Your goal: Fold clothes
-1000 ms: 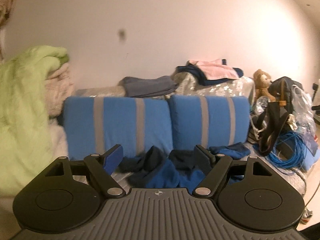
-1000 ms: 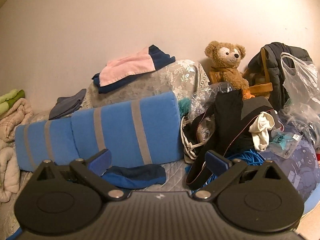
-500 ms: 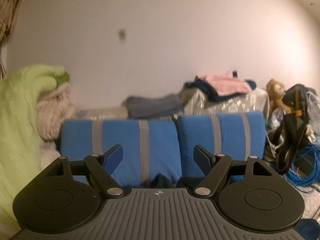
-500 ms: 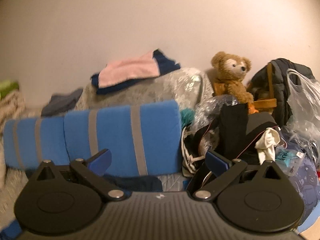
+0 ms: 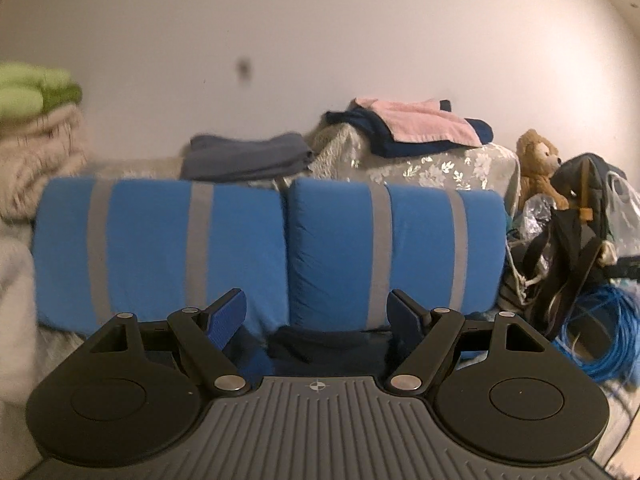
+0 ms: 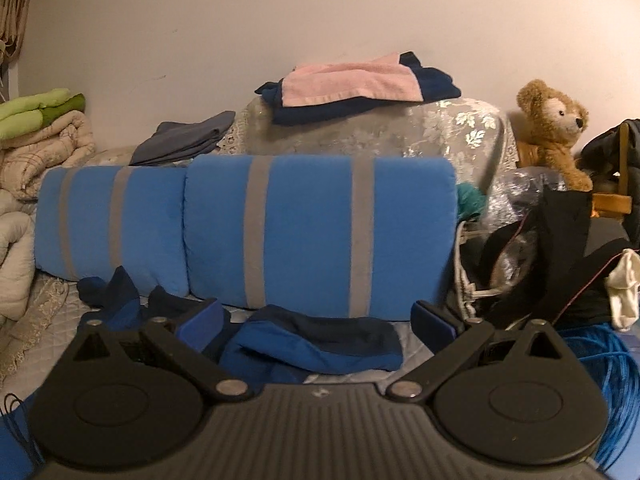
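Observation:
A crumpled blue and navy garment (image 6: 316, 346) lies on the quilted bed in front of two blue cushions with grey stripes (image 6: 312, 232). In the right wrist view my right gripper (image 6: 318, 320) hangs open just above and before it, nothing between its fingers. In the left wrist view only a dark edge of the same garment (image 5: 328, 344) shows behind my left gripper (image 5: 318, 312), which is open and empty too. Folded clothes sit behind the cushions: a pink and navy pile (image 6: 360, 86) and a grey-blue piece (image 6: 188, 140).
A teddy bear (image 6: 556, 128), dark bags (image 6: 552, 256), a plastic bag (image 5: 624, 216) and a coil of blue cable (image 5: 600, 336) crowd the right side. Beige and green bedding (image 6: 36, 140) is stacked at the left. A bare wall stands behind.
Both grippers have moved sideways and lower toward the bed. The cushions look larger, the green blanket has slid out of the left view, and the right view has swung left to face the garment. Jaws unchanged.

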`<state>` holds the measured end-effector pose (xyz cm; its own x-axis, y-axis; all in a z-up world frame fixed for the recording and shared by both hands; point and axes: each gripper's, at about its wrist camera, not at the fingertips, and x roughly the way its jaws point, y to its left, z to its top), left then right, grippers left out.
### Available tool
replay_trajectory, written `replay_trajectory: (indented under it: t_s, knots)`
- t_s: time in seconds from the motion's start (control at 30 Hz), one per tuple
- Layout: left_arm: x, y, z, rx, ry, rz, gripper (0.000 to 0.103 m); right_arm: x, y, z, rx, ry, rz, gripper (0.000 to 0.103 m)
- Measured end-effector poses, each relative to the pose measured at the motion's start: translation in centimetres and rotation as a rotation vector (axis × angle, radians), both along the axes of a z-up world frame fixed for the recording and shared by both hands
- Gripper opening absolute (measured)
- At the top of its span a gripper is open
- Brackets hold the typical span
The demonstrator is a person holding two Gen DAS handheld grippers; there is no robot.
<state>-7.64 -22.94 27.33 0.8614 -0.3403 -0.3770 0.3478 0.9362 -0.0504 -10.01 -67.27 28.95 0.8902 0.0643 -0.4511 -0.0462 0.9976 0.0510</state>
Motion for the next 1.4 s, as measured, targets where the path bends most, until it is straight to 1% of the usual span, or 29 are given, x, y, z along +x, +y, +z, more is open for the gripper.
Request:
replay_trajectory:
  t_s: [0.1,0.2,0.27,0.47,0.63,0.77,0.87,1.0,1.13,1.2,1.4]
  knots:
    - [0.7,-1.4,-2.3,-0.006,0.02,0.001,0.078,0.8,0.6,-1.2,0.012,0.017,-0.008,0.103]
    - [1.4,-2.8,-4.9,0.022,0.037,0.006,0.078,1.5,0.9,-3.0,0.028,0.046,-0.009,0.103]
    - [1.9,-3.3,-6.8,0.025,0.05,0.013,0.078,1.9,1.0,-4.2,0.026,0.064,-0.007,0.103]
    - [3.0,-3.9,-12.3,-0.007,0.106,-0.002,0.078,2.9,0.5,-8.0,0.02,0.115,-0.005,0.103]
    - [3.1,-3.6,-15.8,-0.039,0.096,-0.042,0.078,4.3,0.0,-10.6,0.022,0.157,-0.002,0.102]
    - [3.3,-3.1,-17.3,-0.08,0.087,-0.051,0.078,5.8,-0.1,-12.6,0.042,0.185,-0.009,0.101]
    - [3.8,-3.4,-17.9,-0.081,0.105,-0.046,0.078,7.1,0.0,-14.2,0.053,0.205,-0.015,0.1]
    - [4.3,-3.5,-18.2,-0.086,0.127,-0.059,0.078,9.0,0.3,-16.4,0.066,0.226,-0.036,0.094]
    - [4.5,-3.7,-18.6,-0.084,0.142,-0.065,0.078,11.0,0.1,-18.4,0.115,0.242,-0.053,0.087]
    - [4.5,-3.8,-18.7,-0.081,0.147,-0.071,0.078,12.0,-0.3,-19.4,0.158,0.246,-0.072,0.084]
    - [4.8,-4.0,-19.1,-0.073,0.163,-0.086,0.078,14.6,-2.3,-22.1,0.261,0.265,-0.156,0.075]
